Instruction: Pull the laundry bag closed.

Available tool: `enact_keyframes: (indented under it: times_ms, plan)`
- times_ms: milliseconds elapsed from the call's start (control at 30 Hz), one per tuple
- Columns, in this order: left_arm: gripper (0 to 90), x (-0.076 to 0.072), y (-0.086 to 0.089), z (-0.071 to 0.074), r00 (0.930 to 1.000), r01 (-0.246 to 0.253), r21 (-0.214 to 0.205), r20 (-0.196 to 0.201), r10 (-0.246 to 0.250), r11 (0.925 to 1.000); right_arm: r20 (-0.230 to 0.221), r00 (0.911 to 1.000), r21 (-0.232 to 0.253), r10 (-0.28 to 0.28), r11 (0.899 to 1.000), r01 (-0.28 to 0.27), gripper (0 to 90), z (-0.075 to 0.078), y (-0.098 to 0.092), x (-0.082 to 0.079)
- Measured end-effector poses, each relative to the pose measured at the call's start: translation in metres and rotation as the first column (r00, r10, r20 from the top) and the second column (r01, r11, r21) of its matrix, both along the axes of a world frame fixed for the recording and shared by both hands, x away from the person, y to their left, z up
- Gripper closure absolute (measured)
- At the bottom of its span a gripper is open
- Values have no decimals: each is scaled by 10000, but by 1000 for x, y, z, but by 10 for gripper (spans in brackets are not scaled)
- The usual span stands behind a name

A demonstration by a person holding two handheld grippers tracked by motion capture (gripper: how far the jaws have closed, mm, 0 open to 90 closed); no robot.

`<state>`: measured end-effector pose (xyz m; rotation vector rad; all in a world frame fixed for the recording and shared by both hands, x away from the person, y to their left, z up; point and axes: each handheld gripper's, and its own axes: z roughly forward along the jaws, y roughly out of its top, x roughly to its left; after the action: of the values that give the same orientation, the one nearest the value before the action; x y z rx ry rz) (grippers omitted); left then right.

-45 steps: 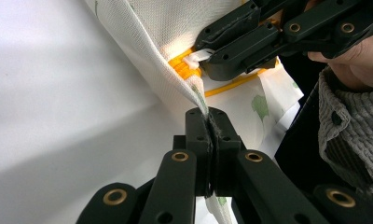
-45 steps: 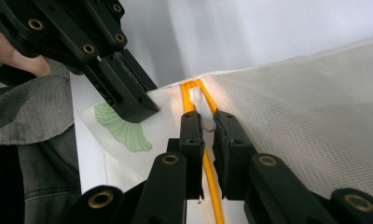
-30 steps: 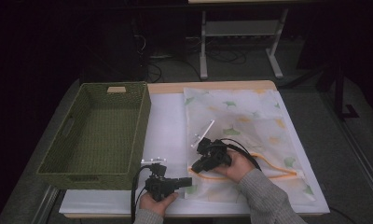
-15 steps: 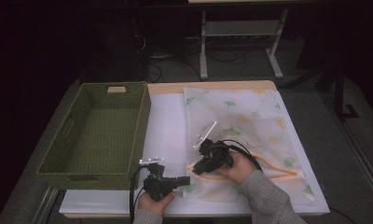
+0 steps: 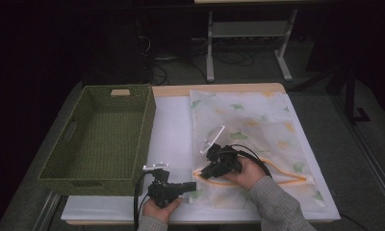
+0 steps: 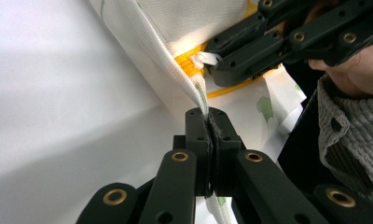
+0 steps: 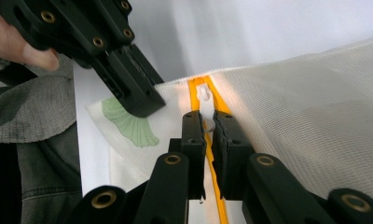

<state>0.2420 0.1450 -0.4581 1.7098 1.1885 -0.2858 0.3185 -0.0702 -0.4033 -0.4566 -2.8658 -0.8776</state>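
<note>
While both hands rest near the front edge of the counter point(image 5: 171, 120), the left tool point(image 6: 208, 122) is clamped on the near corner of a white mesh laundry bag point(image 5: 258, 130), a fold of the fabric pinched between its closed jaws in the left gripper view. From the high view this left tool point(image 5: 189, 185) lies level, pointing toward the bag from the bag's front left corner. The right tool point(image 7: 206, 127) has its jaws nearly together on the white zipper pull point(image 7: 204, 100), which sits at the end of the orange zipper point(image 7: 211, 172); over the last moment these jaws opened a little and closed again with the pull tab between them. Seen from above, the right tool point(image 5: 207, 172) rests on the bag at the left end of the orange zipper line, just beside the left tool. A grey knitted sleeve point(image 5: 272, 204) covers the right forearm. The bag, printed with green and yellow leaves, lies flat on the white sheet over the right half of the counter, its zipper running along the front side. A green woven basket point(image 5: 101, 134) stands on the left half, apart from the bag. A small white clip-like object point(image 5: 212, 138) lies on the bag behind the right tool.
</note>
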Motion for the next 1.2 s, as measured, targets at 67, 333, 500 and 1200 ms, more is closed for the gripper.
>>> enact_keyframes:
  times_ms: [67, 333, 500, 1200]
  plan:
    - [880, 0, -1, -1, 10000, 28, -18, -32, -28, 10000, -19, 10000, 39, -7, 10000, 7, 821, 0, 0, 0]
    - [880, -1, -3, -2, 9998, 176, 24, -71, -176, 9998, 42, 10000, 217, -76, 9997, 75, 819, 1, 3, 0]
    - [880, -1, -5, -3, 9996, 251, 56, -106, -251, 9997, 20, 10000, 198, -97, 9998, 96, 818, 0, 4, 1]
    - [675, 5, -4, -7, 9978, 268, -221, -594, -281, 9994, 133, 9997, 33, 207, 9998, -208, 830, 0, 4, -2]
